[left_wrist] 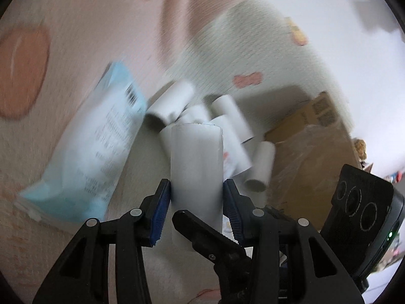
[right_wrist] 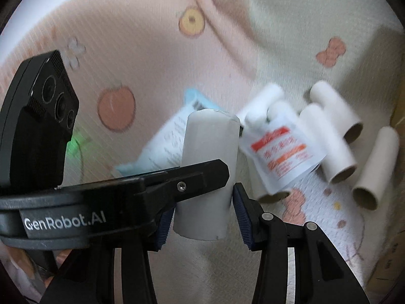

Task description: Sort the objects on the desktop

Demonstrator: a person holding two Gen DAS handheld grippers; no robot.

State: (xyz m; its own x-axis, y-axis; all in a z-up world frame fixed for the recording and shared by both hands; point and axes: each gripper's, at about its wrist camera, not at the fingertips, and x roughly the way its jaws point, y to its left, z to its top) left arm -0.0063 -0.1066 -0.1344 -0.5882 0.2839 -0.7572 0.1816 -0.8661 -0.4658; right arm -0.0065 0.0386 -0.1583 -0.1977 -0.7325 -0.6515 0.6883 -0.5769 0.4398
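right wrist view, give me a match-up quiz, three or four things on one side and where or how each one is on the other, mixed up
Things:
1. grey roll
2. light blue packet
3. orange-print pouch
4. cardboard tubes

Places or states:
A. lying on the cloth behind the held roll
B. upright between the gripper fingers
C. lying in a row at the right, open ends toward the camera
D. resting on top of the tube pile

Pairs: 1-B, 2-A, 3-D, 4-C

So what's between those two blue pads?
A white paper roll, held upright between the left hand-held gripper's pads; the left wrist view shows it.
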